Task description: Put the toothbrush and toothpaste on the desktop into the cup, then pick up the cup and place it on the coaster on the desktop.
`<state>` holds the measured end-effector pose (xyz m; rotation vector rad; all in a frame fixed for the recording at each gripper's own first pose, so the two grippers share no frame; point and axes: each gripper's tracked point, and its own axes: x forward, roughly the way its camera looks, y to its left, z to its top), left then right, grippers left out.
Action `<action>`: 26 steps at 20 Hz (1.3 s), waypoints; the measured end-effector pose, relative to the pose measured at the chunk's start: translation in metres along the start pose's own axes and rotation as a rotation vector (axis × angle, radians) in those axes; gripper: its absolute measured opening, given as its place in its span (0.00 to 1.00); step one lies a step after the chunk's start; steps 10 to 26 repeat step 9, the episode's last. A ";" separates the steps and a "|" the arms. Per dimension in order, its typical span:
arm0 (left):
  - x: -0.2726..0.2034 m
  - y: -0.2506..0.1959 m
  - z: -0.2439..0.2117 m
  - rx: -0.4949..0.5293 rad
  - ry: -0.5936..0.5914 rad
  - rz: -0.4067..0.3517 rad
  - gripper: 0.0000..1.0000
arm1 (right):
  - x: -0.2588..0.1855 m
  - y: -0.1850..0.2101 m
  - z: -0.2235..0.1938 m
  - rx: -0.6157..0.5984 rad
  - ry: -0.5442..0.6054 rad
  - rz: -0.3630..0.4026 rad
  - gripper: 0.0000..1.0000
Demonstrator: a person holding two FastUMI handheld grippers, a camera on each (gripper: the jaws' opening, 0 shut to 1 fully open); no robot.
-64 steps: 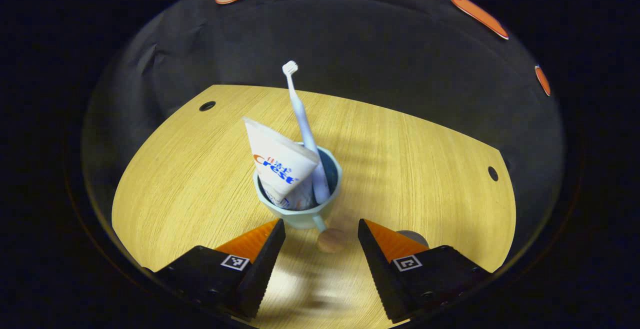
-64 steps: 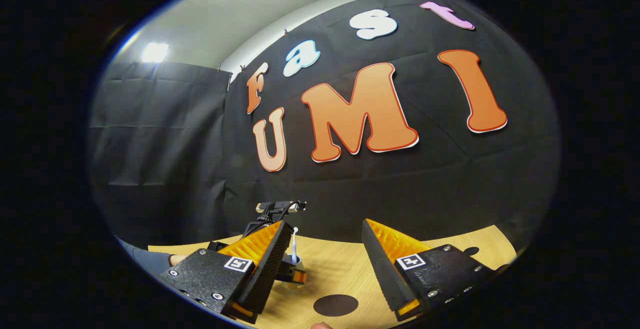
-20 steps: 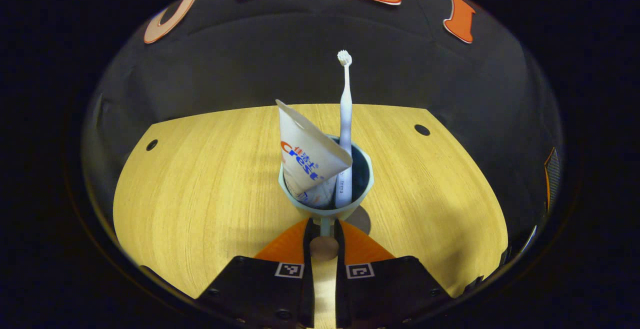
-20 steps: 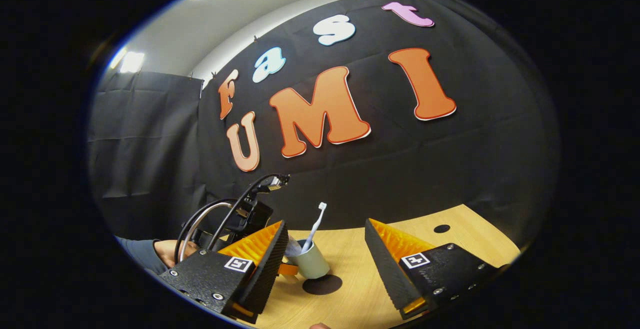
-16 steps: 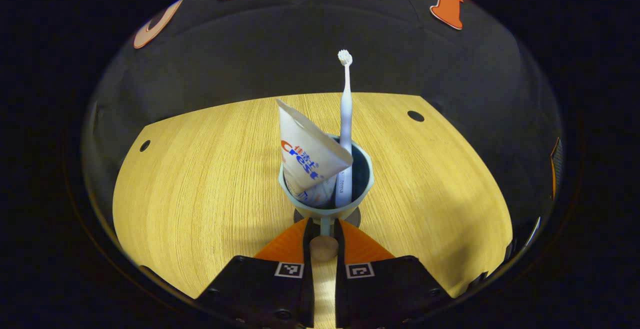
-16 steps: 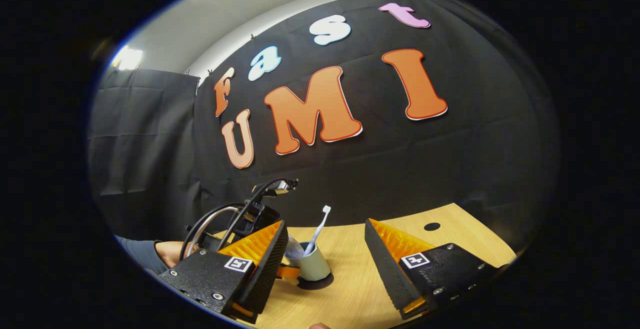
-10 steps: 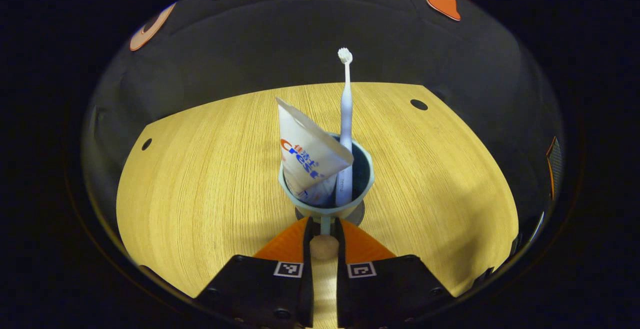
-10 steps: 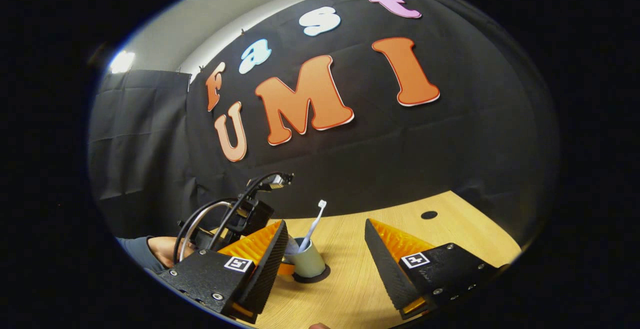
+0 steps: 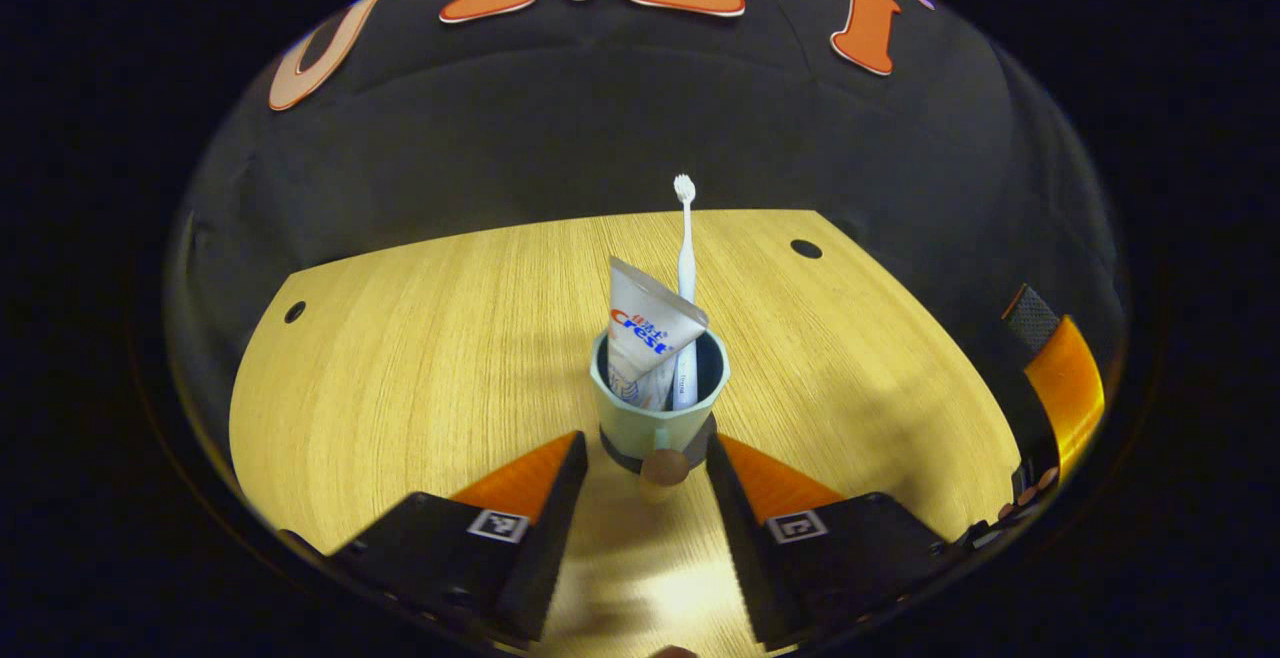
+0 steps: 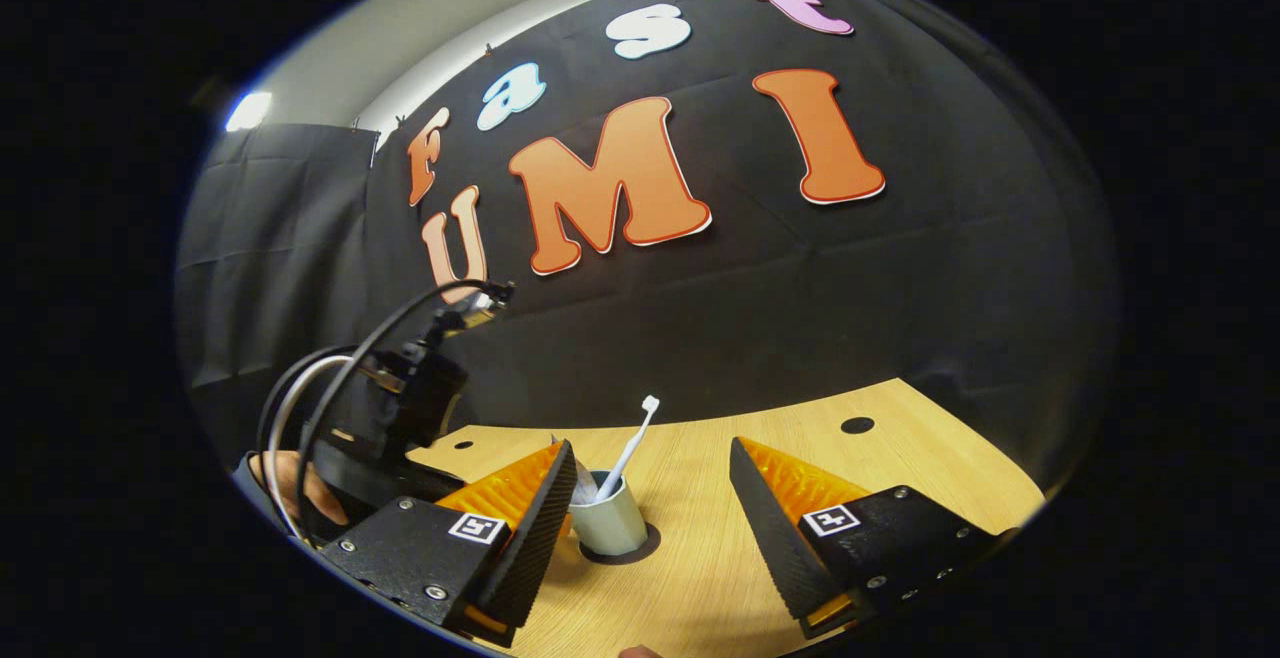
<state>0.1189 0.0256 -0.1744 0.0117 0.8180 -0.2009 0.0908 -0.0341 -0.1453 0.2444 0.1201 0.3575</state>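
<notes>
Where half a second ago its fingers pinched the cup's handle, the left gripper [image 9: 638,453] now stands wide open and drawn back. The cup [image 9: 657,408], holding toothbrush [image 9: 685,268] and toothpaste [image 9: 645,343], sits on the coaster [image 10: 622,548] on the desk [image 9: 420,338]. Spread wide and holding nothing, the right gripper [image 10: 650,483] hovers nearby.

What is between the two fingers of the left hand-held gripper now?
In the left gripper view, the cup's round handle knob sits between the open left hand-held gripper's fingers, touching neither.
</notes>
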 end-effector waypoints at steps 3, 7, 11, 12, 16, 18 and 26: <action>-0.035 0.023 0.020 0.008 -0.160 0.019 0.95 | -0.004 0.008 0.012 -0.066 -0.046 -0.035 0.92; -0.076 0.060 0.038 0.015 -0.360 0.074 0.97 | -0.011 0.029 0.025 -0.187 -0.118 -0.085 0.92; -0.096 0.076 0.047 0.013 -0.456 0.092 0.97 | -0.012 0.049 0.021 -0.195 -0.127 -0.074 0.93; -0.096 0.076 0.047 0.013 -0.456 0.092 0.97 | -0.012 0.049 0.021 -0.195 -0.127 -0.074 0.93; -0.096 0.076 0.047 0.013 -0.456 0.092 0.97 | -0.012 0.049 0.021 -0.195 -0.127 -0.074 0.93; -0.096 0.076 0.047 0.013 -0.456 0.092 0.97 | -0.012 0.049 0.021 -0.195 -0.127 -0.074 0.93; -0.096 0.076 0.047 0.013 -0.456 0.092 0.97 | -0.012 0.049 0.021 -0.195 -0.127 -0.074 0.93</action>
